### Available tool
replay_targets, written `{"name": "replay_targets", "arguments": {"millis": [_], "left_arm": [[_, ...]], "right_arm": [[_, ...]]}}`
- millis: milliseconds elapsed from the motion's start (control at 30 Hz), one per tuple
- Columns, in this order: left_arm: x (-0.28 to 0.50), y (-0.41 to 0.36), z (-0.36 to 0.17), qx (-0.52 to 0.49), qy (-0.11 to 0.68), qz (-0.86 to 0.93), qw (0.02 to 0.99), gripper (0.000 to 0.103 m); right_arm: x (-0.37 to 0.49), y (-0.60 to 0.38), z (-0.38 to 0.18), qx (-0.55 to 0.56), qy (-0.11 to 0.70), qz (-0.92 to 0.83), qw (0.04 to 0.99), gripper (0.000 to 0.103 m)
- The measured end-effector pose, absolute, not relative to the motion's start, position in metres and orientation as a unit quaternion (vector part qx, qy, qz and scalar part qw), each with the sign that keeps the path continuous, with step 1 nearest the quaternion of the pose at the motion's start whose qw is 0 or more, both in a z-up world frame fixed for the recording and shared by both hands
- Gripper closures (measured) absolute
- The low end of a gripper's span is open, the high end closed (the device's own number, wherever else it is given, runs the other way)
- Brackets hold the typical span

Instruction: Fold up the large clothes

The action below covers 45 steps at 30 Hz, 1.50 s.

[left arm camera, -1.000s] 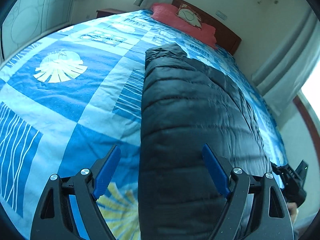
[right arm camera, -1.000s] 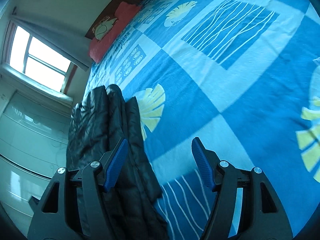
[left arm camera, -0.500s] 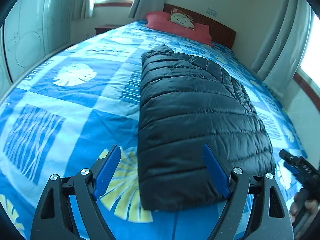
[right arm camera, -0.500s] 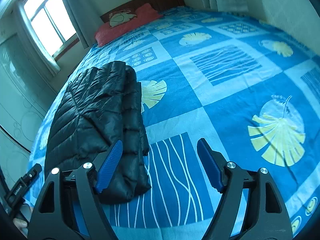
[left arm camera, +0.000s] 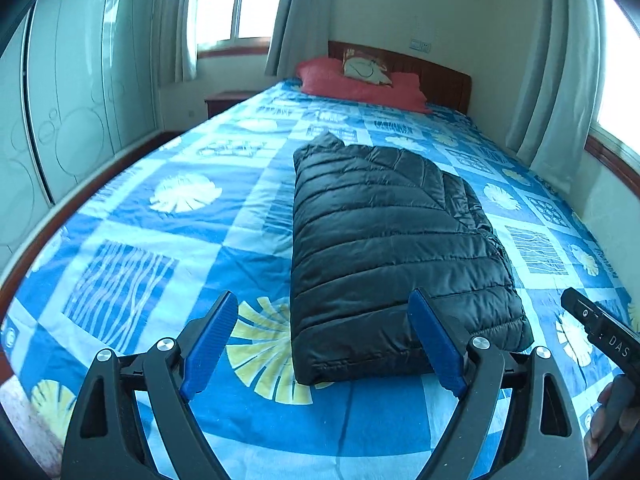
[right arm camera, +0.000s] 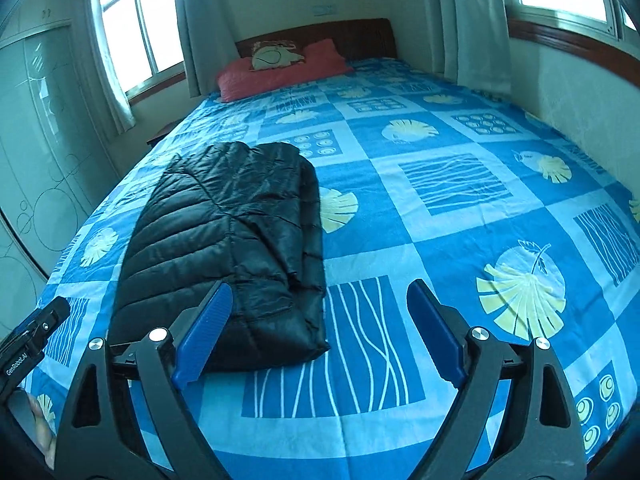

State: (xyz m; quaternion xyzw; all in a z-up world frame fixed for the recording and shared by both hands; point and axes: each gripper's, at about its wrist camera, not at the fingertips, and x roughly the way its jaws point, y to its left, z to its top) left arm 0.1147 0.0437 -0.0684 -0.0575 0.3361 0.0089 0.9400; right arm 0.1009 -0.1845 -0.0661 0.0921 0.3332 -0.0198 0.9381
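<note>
1. The left claw (left arm camera: 324, 336) is nearest in its own view. Its 2 blue pads (left arm camera: 210, 338) are spread wide and are opening a bit more. Nothing is between them. They hang in the air above the bed's near end.
2. The right claw (right arm camera: 320, 332) is the same. Its 2 blue pads (right arm camera: 434, 334) are spread wide and are opening more. It grips nothing. Only the bedspread shows between them.
3. A person's fingers (left arm camera: 612, 412) show at the right edge of the left view, wrapped on the black handle of the right claw.
4. The bedspread (right arm camera: 460, 240) is blue with pale squares, yellow leaf shapes and wavy white lines. It covers the whole bed.
5. The black puffer jacket (left arm camera: 384, 240) lies folded on the bedspread, just past the claws. It is a long, thick bundle, with its near end close to the foot of the bed. No claw touches it.
6. In the right view the jacket (right arm camera: 228, 248) sits on the left side of the bed. Its loose layers stack up along its right edge.
7. Farther back, a red pillow (left arm camera: 360, 86) lies at the head of the bed, with a small cream cushion (left arm camera: 366, 68) on top.
8. Behind them is a dark wooden headboard (left arm camera: 440, 76).
9. Farthest away are grey curtains (left arm camera: 556, 60) and bright windows (right arm camera: 140, 24). A pale wardrobe (left arm camera: 68, 92) stands along the left wall.
</note>
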Motion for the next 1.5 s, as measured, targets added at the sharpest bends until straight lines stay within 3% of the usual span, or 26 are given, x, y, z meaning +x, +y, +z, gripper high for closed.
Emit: {"name": "replay_targets", "arguments": {"millis": [400, 1500], "left_arm": [[0.102, 0.031, -0.064, -0.048, 0.329, 0.011, 0.943, 0.017], [0.096, 0.027, -0.065, -0.044, 0.33, 0.009, 0.943, 0.017]], "right_arm": [[0.081, -0.155, -0.05, 0.04, 0.305, 0.0, 0.952, 0.013], [0.077, -0.142, -0.056, 0.032, 0.307, 0.021, 0.951, 0.013]]}}
